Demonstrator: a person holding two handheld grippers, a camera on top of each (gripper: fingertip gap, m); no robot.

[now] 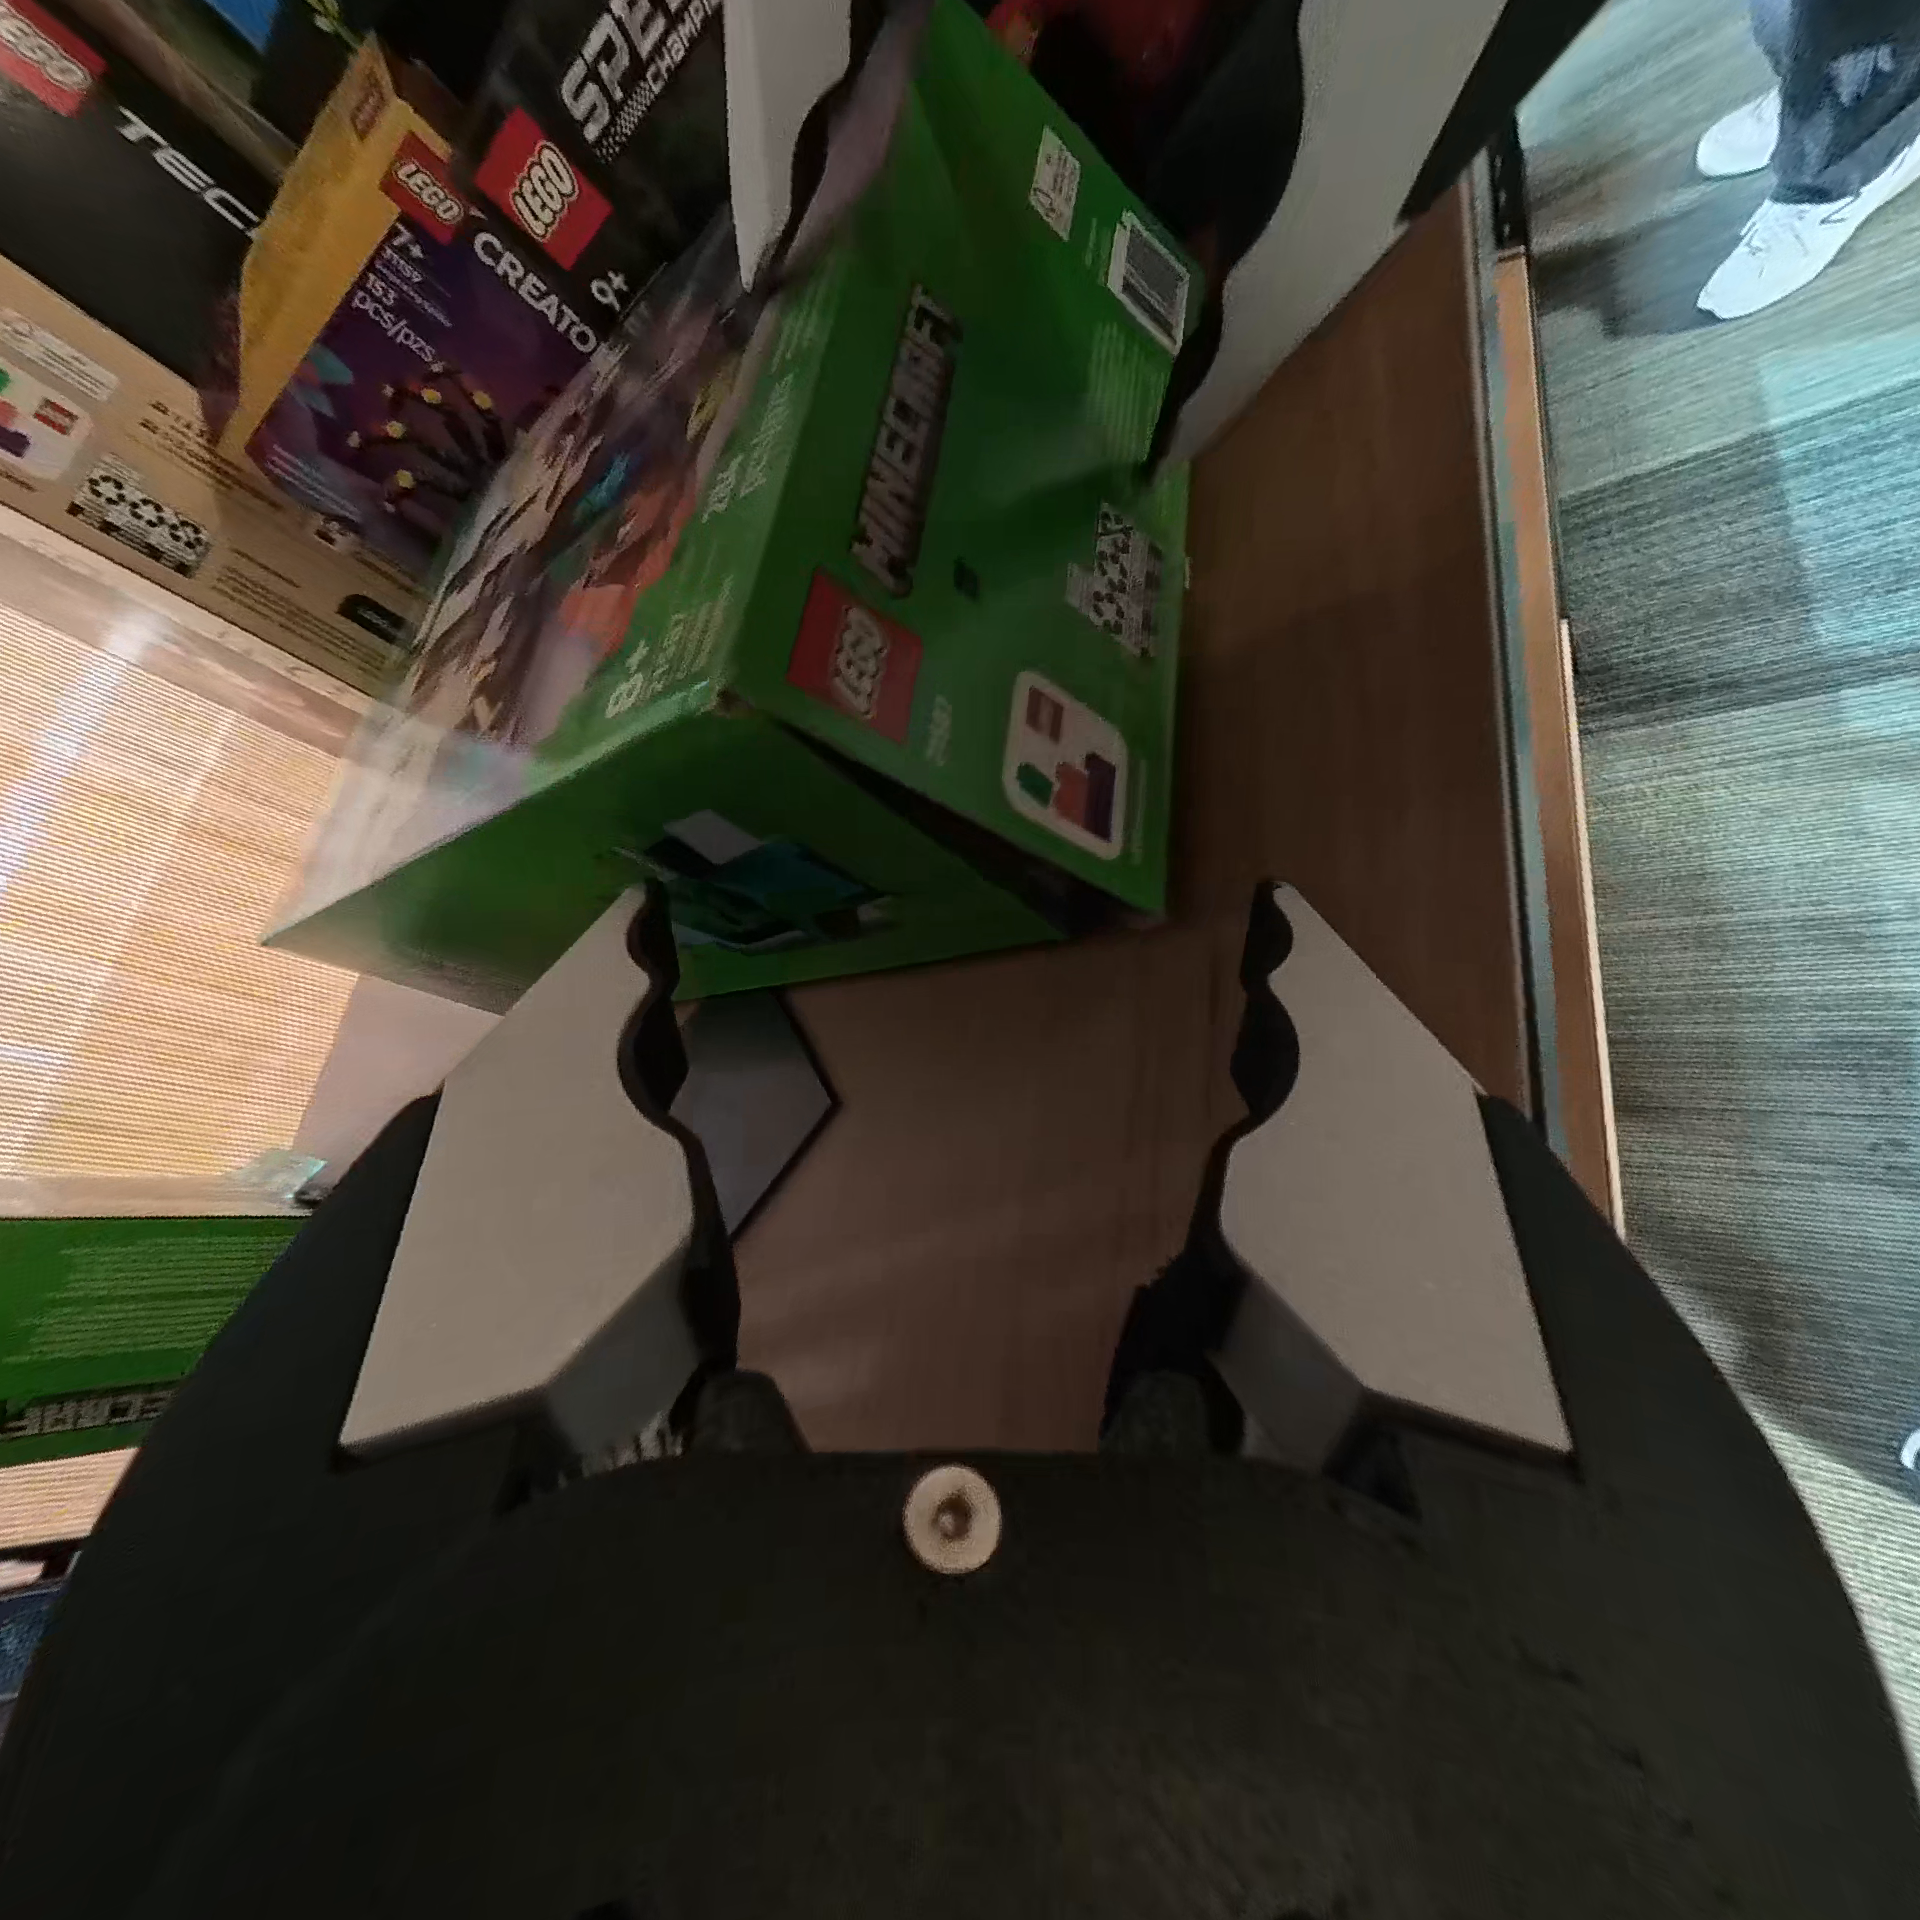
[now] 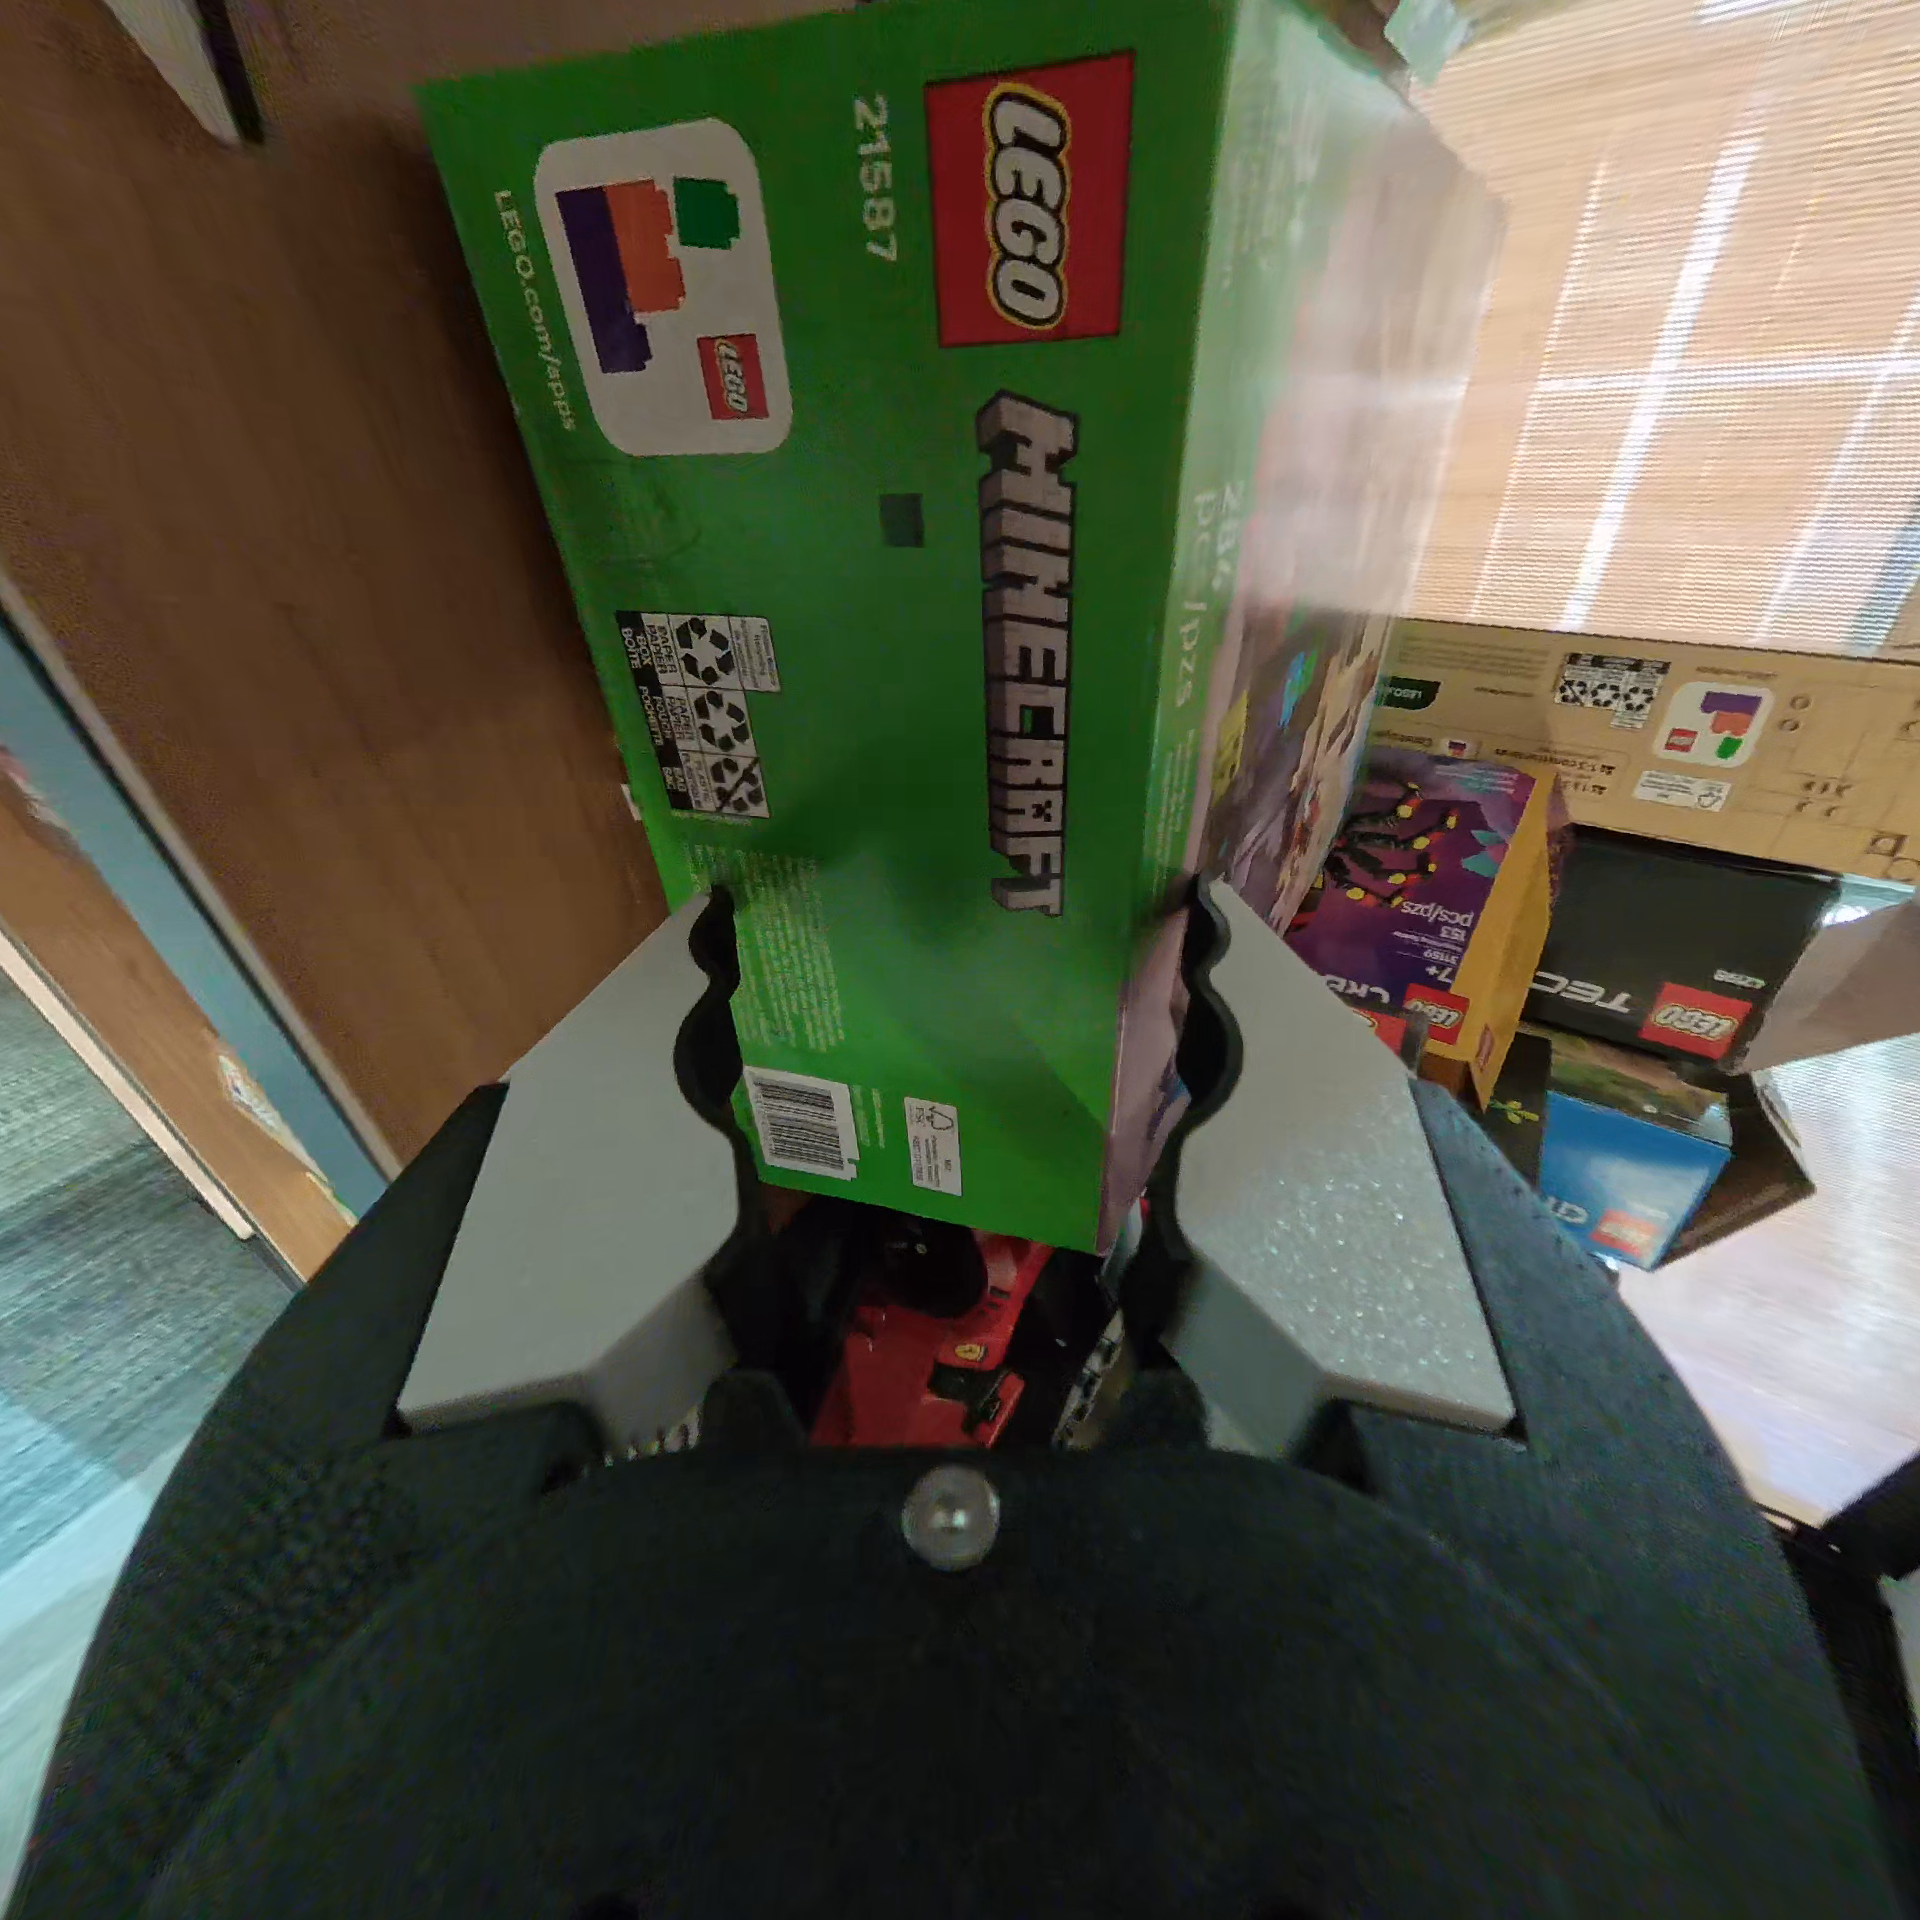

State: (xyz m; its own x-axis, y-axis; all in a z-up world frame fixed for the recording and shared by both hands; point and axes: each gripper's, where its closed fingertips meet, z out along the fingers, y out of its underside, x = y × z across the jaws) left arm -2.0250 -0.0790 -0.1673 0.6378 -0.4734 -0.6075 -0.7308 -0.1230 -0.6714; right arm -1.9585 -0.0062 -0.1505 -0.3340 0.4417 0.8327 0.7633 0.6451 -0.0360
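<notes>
A brown wooden worktop (image 1: 1340, 727) carries many toy boxes, and a grey carpet floor (image 1: 1745, 727) lies beside its edge, where a person's white shoes (image 1: 1766, 239) stand.

The right tool (image 2: 956, 914) pinches a green box (image 2: 914, 623) at its near end; both black wavy pads (image 2: 1205, 997) press on the two opposite faces of the box. Under this tool a red and black box (image 2: 935, 1340) is partly seen. To the right, farther away, stand a purple and yellow box (image 2: 1455, 883), a black box (image 2: 1683, 956), a blue box (image 2: 1631, 1184) and a beige carton (image 2: 1662, 717).

The left tool (image 1: 956, 904) is spread wide with nothing between its pads. Its left fingertip is just beside the near end of the green box (image 1: 935, 499), over the bare worktop.
</notes>
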